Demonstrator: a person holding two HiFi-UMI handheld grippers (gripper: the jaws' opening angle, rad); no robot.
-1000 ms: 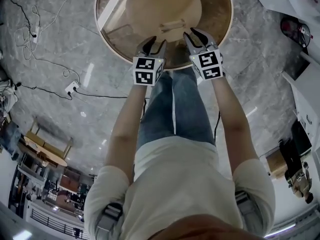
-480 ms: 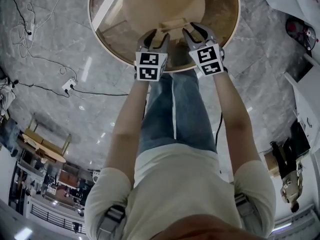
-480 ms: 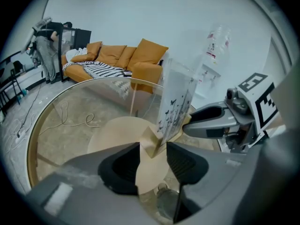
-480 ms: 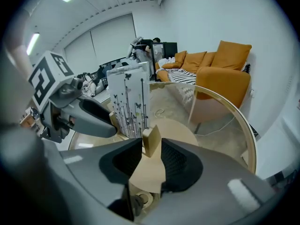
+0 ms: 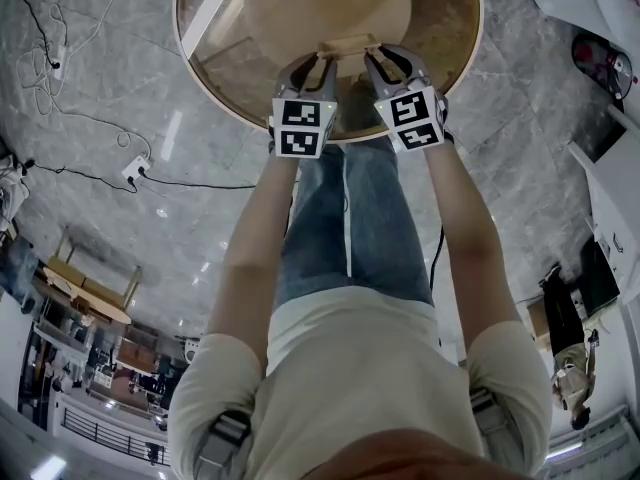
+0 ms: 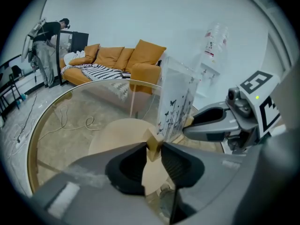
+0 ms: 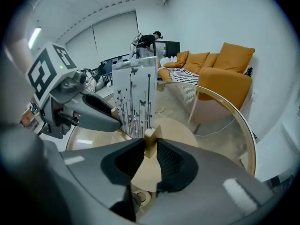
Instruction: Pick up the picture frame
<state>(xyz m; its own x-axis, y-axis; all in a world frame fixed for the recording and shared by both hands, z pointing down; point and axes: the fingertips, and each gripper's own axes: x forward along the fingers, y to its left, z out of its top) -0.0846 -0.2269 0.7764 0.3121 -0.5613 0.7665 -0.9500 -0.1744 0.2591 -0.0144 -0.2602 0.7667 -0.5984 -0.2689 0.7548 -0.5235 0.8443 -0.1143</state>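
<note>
From the head view, a round glass worktop (image 5: 452,76) with a pale wooden rim stands on a grey marbled floor (image 5: 120,218), where thin cables (image 5: 70,118) trail off to one side. The left tool (image 5: 315,60) and right tool (image 5: 383,60) reach side by side over the near edge to the picture frame (image 5: 347,45), which stands on the glass.

In the left gripper view the jaws have just been closing and now clamp one end of the frame's wooden foot. The clear pane (printed with butterflies and stems) rises upright just beyond. An orange sofa (image 6: 117,60) sits against a white wall, and a person (image 6: 47,43) stands at the far left.

In the right gripper view the jaws have likewise been closing and pinch the foot's other end. Through the glass shows the worktop's round wooden pedestal (image 7: 176,130).
</note>
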